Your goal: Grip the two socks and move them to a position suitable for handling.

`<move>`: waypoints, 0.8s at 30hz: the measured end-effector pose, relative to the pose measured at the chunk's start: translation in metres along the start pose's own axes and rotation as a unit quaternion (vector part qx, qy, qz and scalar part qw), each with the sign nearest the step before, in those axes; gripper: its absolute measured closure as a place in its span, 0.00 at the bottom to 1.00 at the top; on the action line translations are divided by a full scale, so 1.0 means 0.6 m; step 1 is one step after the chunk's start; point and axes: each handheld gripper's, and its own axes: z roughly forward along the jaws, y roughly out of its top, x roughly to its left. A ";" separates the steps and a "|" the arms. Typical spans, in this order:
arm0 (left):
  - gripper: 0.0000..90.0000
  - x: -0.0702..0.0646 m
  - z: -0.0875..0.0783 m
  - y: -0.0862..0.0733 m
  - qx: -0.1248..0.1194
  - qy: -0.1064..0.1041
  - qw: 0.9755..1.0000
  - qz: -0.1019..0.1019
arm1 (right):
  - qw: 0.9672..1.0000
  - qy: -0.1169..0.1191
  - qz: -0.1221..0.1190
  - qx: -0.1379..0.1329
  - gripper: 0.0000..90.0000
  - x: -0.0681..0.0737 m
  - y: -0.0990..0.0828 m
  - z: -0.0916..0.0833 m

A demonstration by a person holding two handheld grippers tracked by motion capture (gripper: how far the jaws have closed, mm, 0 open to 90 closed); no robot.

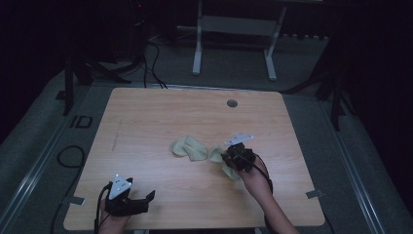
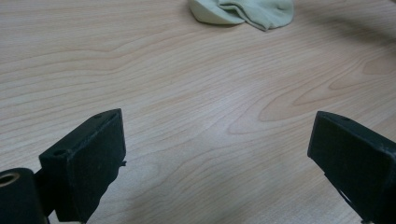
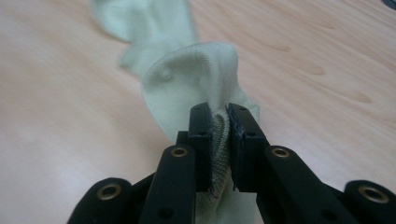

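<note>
A pale green sock (image 1: 189, 148) lies crumpled near the middle of the wooden table (image 1: 146, 122). It shows again at the top of the left gripper view as the sock (image 2: 243, 11). A second pale green sock (image 1: 216, 155) is lifted at one end just to its right. My right gripper (image 1: 228, 158) is shut on it. In the right gripper view the cuff of this sock (image 3: 196, 79) is pinched in my right gripper (image 3: 220, 126), and the rest trails off over the table. My left gripper (image 1: 146, 199) rests near the table's front left edge. Its jaws stand wide open over bare wood (image 2: 217, 154).
A round cable hole (image 1: 232, 103) sits at the far middle of the table. Behind the table stands a white desk frame (image 1: 234, 29). A black cable (image 1: 68, 156) loops on the grey floor at the left. The surroundings are dark.
</note>
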 end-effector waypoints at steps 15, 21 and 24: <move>0.05 -0.015 0.004 0.003 -0.002 -0.008 1.000 0.014 | 0.999 0.039 -0.010 0.017 0.88 0.089 -0.102 -0.002; 0.05 -0.026 0.013 0.002 0.007 -0.008 0.999 0.032 | 0.999 0.033 -0.012 0.023 0.80 0.106 -0.120 0.017; 0.05 -0.028 0.019 0.001 0.014 -0.014 0.999 0.035 | 0.999 0.032 -0.022 0.020 0.70 0.117 -0.121 0.018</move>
